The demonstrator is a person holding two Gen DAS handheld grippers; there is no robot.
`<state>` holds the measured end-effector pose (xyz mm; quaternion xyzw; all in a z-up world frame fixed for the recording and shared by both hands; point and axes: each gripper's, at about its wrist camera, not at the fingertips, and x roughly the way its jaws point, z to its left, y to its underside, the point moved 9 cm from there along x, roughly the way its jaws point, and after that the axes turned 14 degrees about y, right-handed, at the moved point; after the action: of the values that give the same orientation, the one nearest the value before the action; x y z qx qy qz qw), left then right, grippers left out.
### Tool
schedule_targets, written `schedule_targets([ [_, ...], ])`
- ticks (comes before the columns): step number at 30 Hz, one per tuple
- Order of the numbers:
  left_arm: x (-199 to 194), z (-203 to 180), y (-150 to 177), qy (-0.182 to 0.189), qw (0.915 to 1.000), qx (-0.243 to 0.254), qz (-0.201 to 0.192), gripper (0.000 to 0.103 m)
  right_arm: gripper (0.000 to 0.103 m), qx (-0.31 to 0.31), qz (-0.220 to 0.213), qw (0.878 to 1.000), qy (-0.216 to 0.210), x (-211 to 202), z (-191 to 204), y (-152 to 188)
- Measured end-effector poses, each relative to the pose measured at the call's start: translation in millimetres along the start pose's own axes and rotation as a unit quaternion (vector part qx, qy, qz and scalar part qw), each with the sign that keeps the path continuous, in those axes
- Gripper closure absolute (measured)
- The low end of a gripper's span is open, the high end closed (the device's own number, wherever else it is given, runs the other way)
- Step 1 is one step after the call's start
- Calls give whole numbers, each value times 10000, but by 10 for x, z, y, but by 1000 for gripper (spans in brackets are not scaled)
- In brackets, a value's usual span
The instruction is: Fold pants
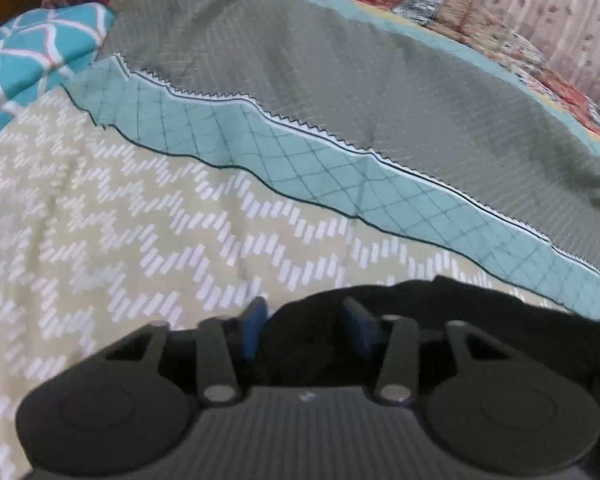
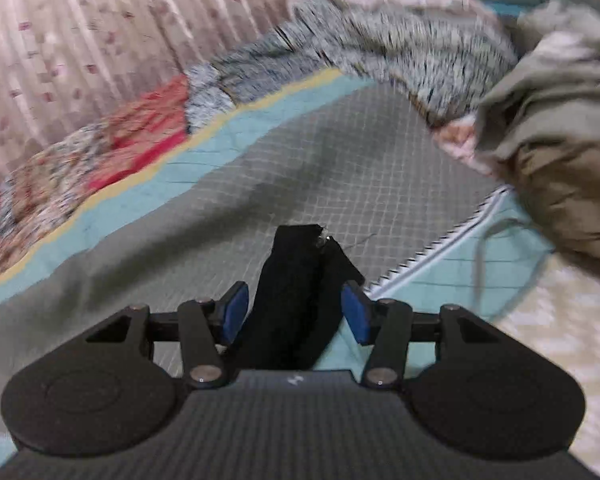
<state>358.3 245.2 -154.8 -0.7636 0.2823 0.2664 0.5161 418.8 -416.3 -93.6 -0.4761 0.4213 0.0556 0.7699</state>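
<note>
Flanking one pants (image 2: 300, 300), two tools (image 1: 306, 328) (image 2: 296, 312)

A home bedroom: a bed (image 1: 100, 208) spread with a patterned comforter (image 1: 372, 120) in cream chevron, teal diamond stitching and grey grid. A patchwork quilt (image 2: 100, 152) lies rumpled along its far edge, before a floral curtain (image 2: 100, 32). A heap of olive laundry (image 2: 560, 120) sits on the bedding.

No words, numbers or brand names to read anywhere here; only a tiny pale mark on each hand-held gripper's ribbed body, left (image 1: 305, 397) and right (image 2: 294, 381), too small to make out.
</note>
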Motion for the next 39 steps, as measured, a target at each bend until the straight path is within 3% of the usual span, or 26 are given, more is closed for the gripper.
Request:
schedule_targets([
  [1, -1, -42, -15, -22, 9999, 124, -64, 81, 49, 95, 116, 9999, 3, 144, 46, -27],
  [3, -13, -114, -20, -110, 9992, 372, -112, 85, 49, 216, 357, 9991, 22, 379, 113, -15],
  [4, -37, -145, -16, -154, 9988, 440, -157, 87, 58, 224, 452, 9987, 47, 477, 138, 22],
  [6, -131, -187, -45, -249, 9980, 486, -319, 88, 96, 59, 541, 9983, 187, 537, 170, 101],
  [10, -558, -208, -165, 28, 9953, 16, -970, 88, 96, 476, -276, 9984, -82, -91, 40, -127],
  [15, -1206, -291, -237, 324, 9845, -201, -1712, 88, 96, 672, -1302, 9864, -749, -1535, -324, -447],
  [19, -1641, -247, -314, 491, 9737, -472, -2173, 89, 96, 764, -1808, 9761, -938, -2514, -640, -519],
  [23, -1817, -190, -454, 683, 9685, -538, -2332, 89, 96, 1015, -1994, 9690, -1044, -2948, -784, -611],
  [26, -1561, -213, -561, 519, 9745, -399, -2148, 89, 96, 654, -2056, 9728, -846, -2732, -547, -702],
  [30, -822, -213, -655, 280, 9854, -244, -1660, 86, 95, 249, -1706, 9843, -375, -1628, -32, -783],
  [32, -321, -210, -593, -134, 9939, -4, -1098, 71, 91, -355, -1743, 9840, 70, -1086, 225, -706],
  [34, 47, -164, -441, -703, 9966, 217, -382, 71, 81, -801, -1503, 9819, 834, -718, 222, -507],
  [35, 96, -158, -375, -814, 9961, 293, -197, 72, 81, -736, -1390, 9844, 794, -689, 158, -400],
  [36, 46, -173, -345, -728, 9964, 366, -228, 72, 81, -642, -1309, 9882, 474, -722, 114, -288],
  [39, -393, -236, -275, -339, 9955, 654, -595, 63, 79, -834, -1085, 9906, -83, -1034, -144, 102],
])
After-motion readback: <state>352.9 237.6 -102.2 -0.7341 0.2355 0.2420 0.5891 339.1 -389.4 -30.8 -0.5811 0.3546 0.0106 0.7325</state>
